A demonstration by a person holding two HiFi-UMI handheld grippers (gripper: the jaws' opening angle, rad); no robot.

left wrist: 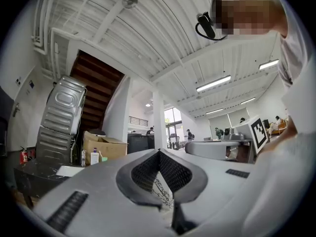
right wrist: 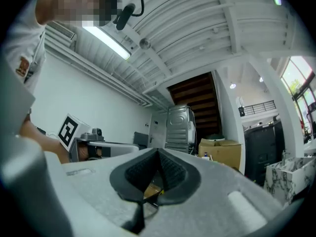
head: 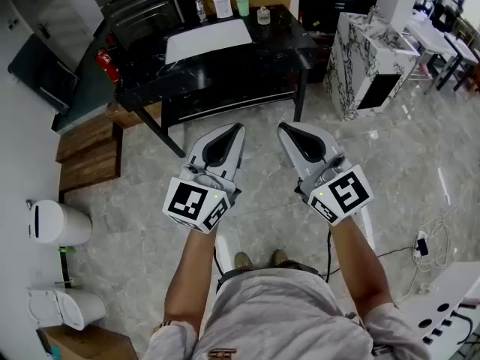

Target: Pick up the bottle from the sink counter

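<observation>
A white pump bottle stands at the back of the black sink counter, beside a small clear bottle, a green cup and a glass jar. A white basin is set into the counter. My left gripper and right gripper hang side by side over the floor, well short of the counter, both shut with nothing in them. In the left gripper view the shut left gripper points up and the pump bottle shows small at the far left. The right gripper likewise shows shut and empty.
A red fire extinguisher leans at the counter's left end. Wooden steps and a white bin lie to the left. A marble-patterned cabinet stands at the right, and cables trail on the floor.
</observation>
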